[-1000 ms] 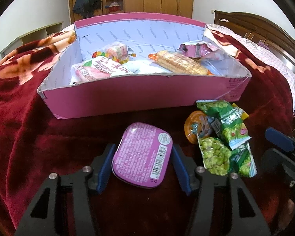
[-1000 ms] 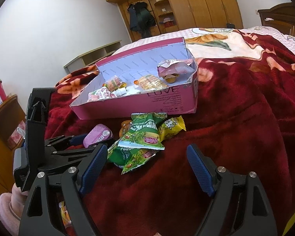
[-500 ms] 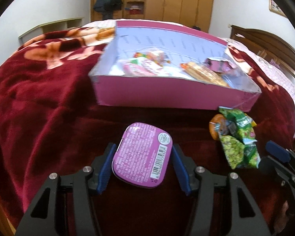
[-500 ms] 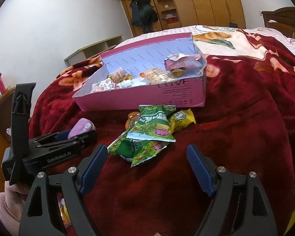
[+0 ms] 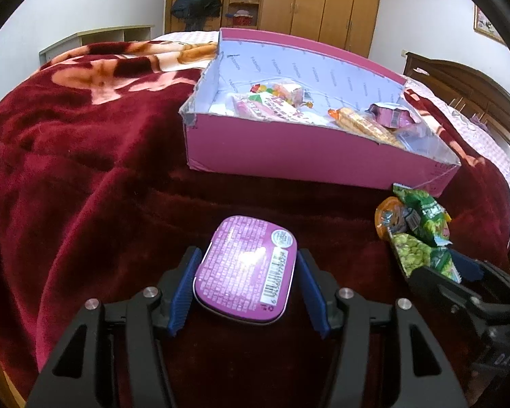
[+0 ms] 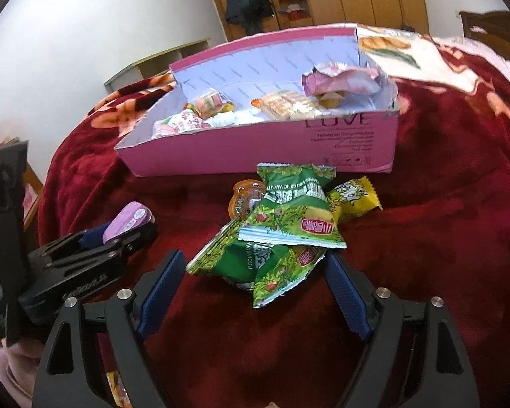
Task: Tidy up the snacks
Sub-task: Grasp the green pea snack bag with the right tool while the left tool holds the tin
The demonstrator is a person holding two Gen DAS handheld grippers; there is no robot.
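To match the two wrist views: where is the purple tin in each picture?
Left wrist: purple tin low centre, between the left gripper's blue pads.
Right wrist: purple tin at left, edge-on, in that same gripper.
Shared landmark: the pink box beyond it in both views.

Dim indoor light, fisheye-warped edges, dark vignette

My right gripper (image 6: 255, 292) stood open, its blue pads either side of the nearest green packets (image 6: 275, 238), not touching them. Beyond those lay a yellow packet (image 6: 355, 199) and an orange cup (image 6: 244, 193). Farther ahead sat the pink box (image 6: 255, 149) holding snacks. Off to my left, the left gripper (image 6: 119, 234) clasped a purple tin (image 6: 125, 221) above the red blanket (image 6: 442, 221).
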